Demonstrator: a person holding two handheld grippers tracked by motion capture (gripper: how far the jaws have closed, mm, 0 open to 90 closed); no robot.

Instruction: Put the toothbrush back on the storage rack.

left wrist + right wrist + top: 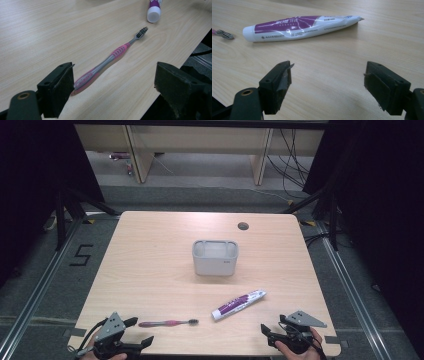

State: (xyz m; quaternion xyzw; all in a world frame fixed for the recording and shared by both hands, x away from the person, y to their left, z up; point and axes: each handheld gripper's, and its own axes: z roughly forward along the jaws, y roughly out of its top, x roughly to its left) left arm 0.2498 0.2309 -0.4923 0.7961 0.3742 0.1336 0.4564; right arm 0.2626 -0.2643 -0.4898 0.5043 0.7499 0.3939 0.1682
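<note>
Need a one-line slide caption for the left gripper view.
Open left gripper faces a pink-grey toothbrush lying on the wooden table, toothpaste cap beyond.

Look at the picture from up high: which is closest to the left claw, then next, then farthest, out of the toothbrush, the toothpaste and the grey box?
1. Toothbrush: lying right beside the left claw, near the table's front edge.
2. Toothpaste: further right, lying slanted.
3. Grey box: farthest, standing at the middle of the table.
</note>
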